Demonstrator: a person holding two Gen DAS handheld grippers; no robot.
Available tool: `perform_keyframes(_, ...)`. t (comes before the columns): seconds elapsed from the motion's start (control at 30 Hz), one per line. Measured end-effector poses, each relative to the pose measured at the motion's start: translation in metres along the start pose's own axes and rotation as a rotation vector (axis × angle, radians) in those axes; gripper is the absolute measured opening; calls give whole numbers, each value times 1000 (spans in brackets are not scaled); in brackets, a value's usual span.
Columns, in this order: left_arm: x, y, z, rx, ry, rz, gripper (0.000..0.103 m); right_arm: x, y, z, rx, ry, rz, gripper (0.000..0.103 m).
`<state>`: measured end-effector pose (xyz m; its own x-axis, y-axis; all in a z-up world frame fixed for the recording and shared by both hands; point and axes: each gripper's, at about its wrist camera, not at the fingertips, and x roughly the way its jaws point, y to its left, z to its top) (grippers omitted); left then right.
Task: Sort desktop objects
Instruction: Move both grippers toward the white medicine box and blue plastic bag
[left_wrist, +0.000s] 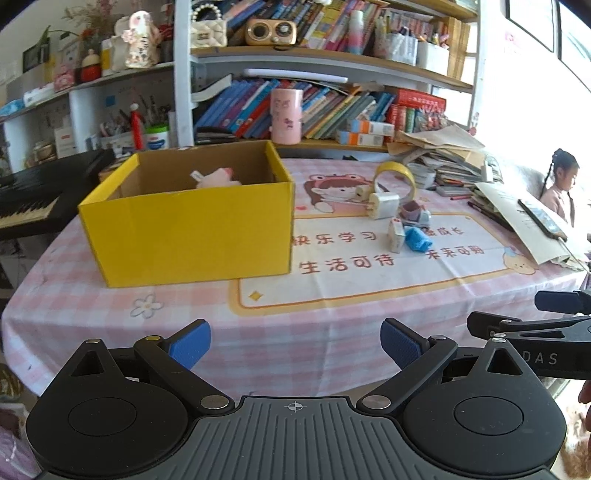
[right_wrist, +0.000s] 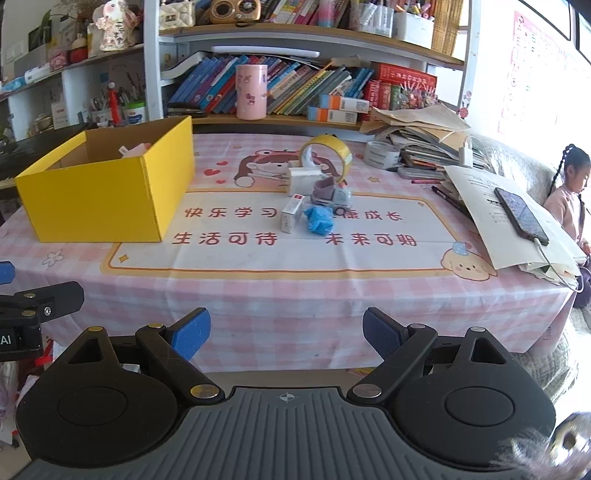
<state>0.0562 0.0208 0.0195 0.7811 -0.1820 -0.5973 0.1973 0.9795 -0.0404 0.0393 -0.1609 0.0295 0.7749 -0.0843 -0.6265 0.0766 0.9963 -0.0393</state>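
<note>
A yellow cardboard box (left_wrist: 192, 225) (right_wrist: 99, 192) stands on the left of the table with a pink plush toy (left_wrist: 216, 177) inside. A cluster of small objects lies mid-table: a yellow tape roll (right_wrist: 327, 153), a white charger (right_wrist: 303, 179), a grey toy truck (right_wrist: 330, 195), a small white carton (right_wrist: 291, 214) and a crumpled blue piece (right_wrist: 317, 219). They also show in the left wrist view around the blue piece (left_wrist: 417, 238). My left gripper (left_wrist: 295, 343) is open and empty at the table's near edge. My right gripper (right_wrist: 286, 339) is open and empty, beside it.
A pile of papers and books with a phone (right_wrist: 521, 214) on top fills the table's right side. A bookshelf (right_wrist: 295, 118) runs behind the table. A keyboard (left_wrist: 33, 199) stands at left. A child (right_wrist: 569, 192) sits at far right.
</note>
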Motion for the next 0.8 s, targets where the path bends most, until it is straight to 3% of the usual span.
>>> perform_keyframes(0.43,31,-32,18,31,9,-57,100,16,-33,8,23,20,-45,89)
perform_keyframes(0.8,58,-60,43,50,6,-49,100,45,-61,31,19,29,-14,89)
